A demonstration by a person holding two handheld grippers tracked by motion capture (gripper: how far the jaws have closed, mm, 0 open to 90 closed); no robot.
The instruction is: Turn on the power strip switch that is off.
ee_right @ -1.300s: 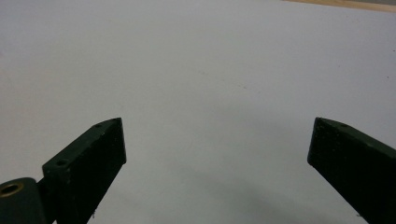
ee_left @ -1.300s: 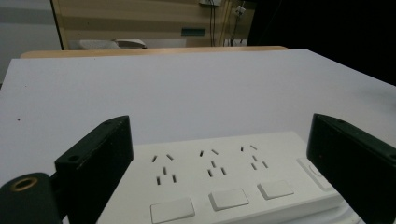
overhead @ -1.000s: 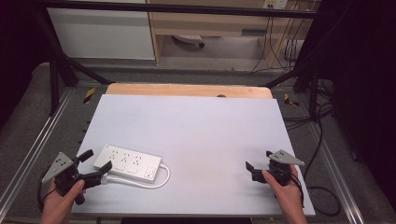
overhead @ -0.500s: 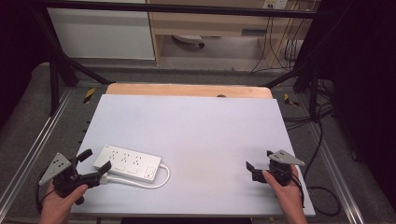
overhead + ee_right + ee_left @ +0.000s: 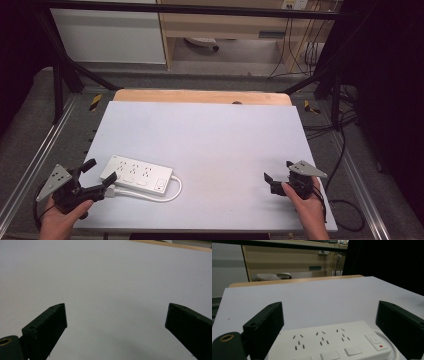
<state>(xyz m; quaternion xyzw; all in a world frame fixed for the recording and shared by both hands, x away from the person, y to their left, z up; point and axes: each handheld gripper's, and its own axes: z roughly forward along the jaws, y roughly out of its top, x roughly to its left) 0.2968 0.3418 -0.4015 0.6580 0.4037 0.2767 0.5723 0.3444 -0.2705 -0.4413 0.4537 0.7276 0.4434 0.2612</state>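
— How are we standing at the left gripper (image 5: pixel 97 181)?

— Its jaws are spread wide and we are bracketing the near-left end of the white plastic six-socket power strip (image 5: pixel 137 174), which is lying flat at the near left of the pale grey tabletop (image 5: pixel 210 135). We judge we are lining up the grasp, not yet gripping.

— And the right gripper (image 5: pixel 276 173)?

— Jaws apart too, hovering over bare table at the near right, well apart from the strip.

— Next?

— We are thinking the left jaws need lowering around the strip's sides, clear of its looped white cord (image 5: pixel 167 194), then closing.
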